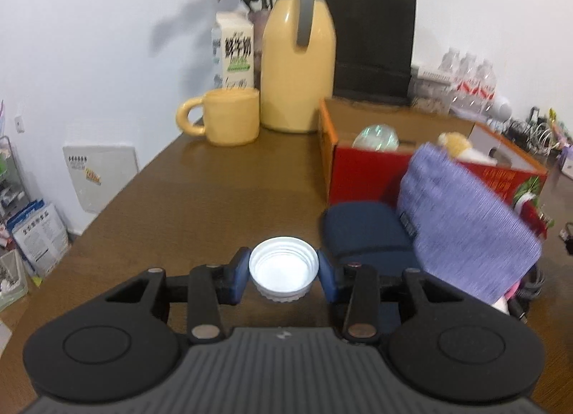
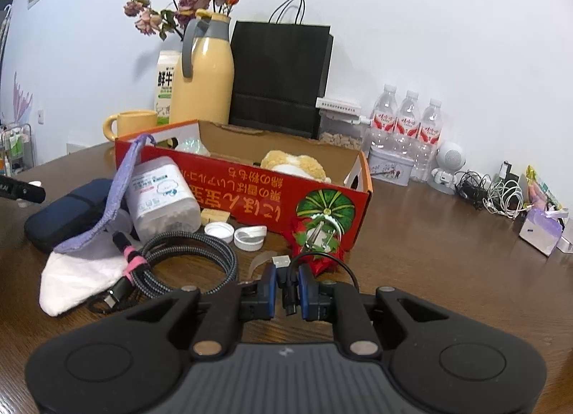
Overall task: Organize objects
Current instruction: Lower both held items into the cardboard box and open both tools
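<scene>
Here the left gripper holds one white bottle cap between its two blue pads, open side up; the pads press on the left and right of its rim, just above the brown table. The right gripper is closed on one thin black USB cable, and the silver plug stands out a little past the fingertips.

In the right wrist view, two more white caps lie on the table just beyond the jaws, touching the near wall of one red cardboard box. Left of them is one coiled braided cable, one white plastic jar on its side, one purple cloth pouch and one dark blue case. Inside the box one plush toy shows.

Far behind stand one yellow flask, one yellow mug, one milk carton, one black paper bag and three water bottles.
</scene>
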